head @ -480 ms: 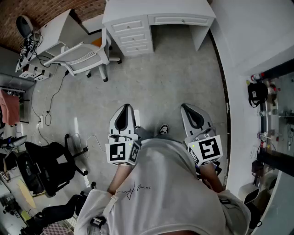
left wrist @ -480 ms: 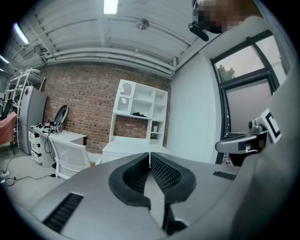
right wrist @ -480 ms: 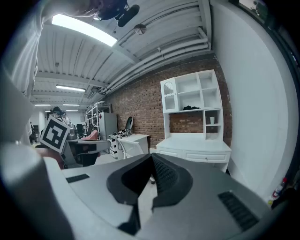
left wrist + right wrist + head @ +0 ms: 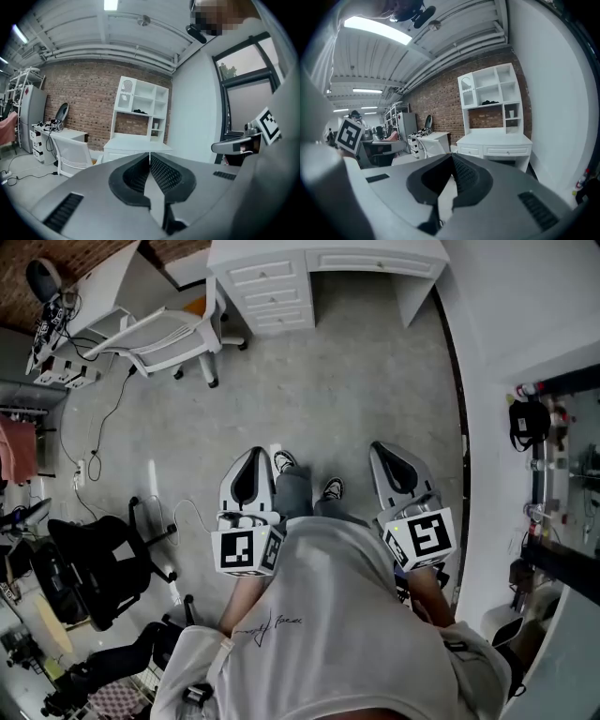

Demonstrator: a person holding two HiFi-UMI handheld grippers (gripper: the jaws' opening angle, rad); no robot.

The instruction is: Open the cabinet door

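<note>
The white desk (image 4: 323, 259) with its drawers stands far ahead across the grey floor. On top of it sits a white hutch (image 4: 140, 110), whose upper left compartment has a closed arched door (image 4: 125, 91); the same arched door (image 4: 467, 86) shows in the right gripper view. My left gripper (image 4: 251, 456) and right gripper (image 4: 382, 450) are held side by side at waist height, pointing toward the desk. Both are far from the hutch. The left gripper (image 4: 150, 154) and the right gripper (image 4: 452, 157) have their jaws together with nothing between them.
A white chair (image 4: 164, 334) stands left of the desk beside a white side table (image 4: 94, 296) with cables. A black office chair (image 4: 103, 563) is at my left. A white wall (image 4: 525, 306) and a dark-framed shelf (image 4: 553, 474) run along my right.
The person has stepped forward: a second shoe now shows between the grippers, and the desk sits higher in the head view. Both grippers stay shut and side by side.
</note>
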